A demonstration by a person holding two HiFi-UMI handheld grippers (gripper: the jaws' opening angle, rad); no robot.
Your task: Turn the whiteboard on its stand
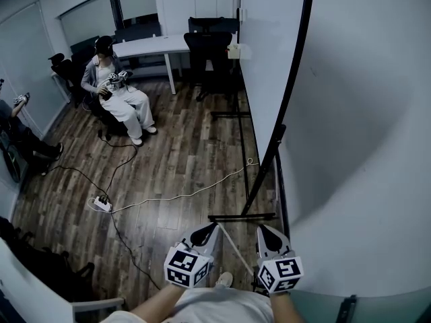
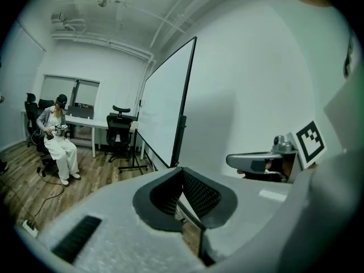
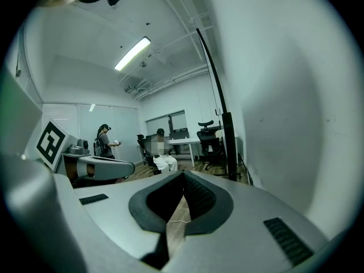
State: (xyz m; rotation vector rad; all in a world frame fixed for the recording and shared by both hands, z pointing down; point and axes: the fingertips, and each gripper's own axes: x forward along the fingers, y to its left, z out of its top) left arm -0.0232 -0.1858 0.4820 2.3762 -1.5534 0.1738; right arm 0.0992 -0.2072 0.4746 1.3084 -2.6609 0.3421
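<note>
The whiteboard [image 1: 269, 52] stands edge-on ahead of me; its black frame runs from the top right down to the stand's foot bar [image 1: 241, 216]. It is a white panel [image 2: 165, 112] in the left gripper view and a thin dark edge [image 3: 228, 141] in the right gripper view. My left gripper [image 1: 205, 234] and right gripper [image 1: 269, 234] are held low, side by side, just short of the foot bar. Both are shut with nothing between their jaws, the left [image 2: 182, 169] and the right [image 3: 183, 175] alike. Neither touches the board.
A white wall [image 1: 370, 147] runs close along the board's right side. On the wood floor lie a power strip [image 1: 101, 204] and cables. A seated person [image 1: 118, 96], a white desk [image 1: 151, 46] and black office chairs [image 1: 209, 52] are at the back.
</note>
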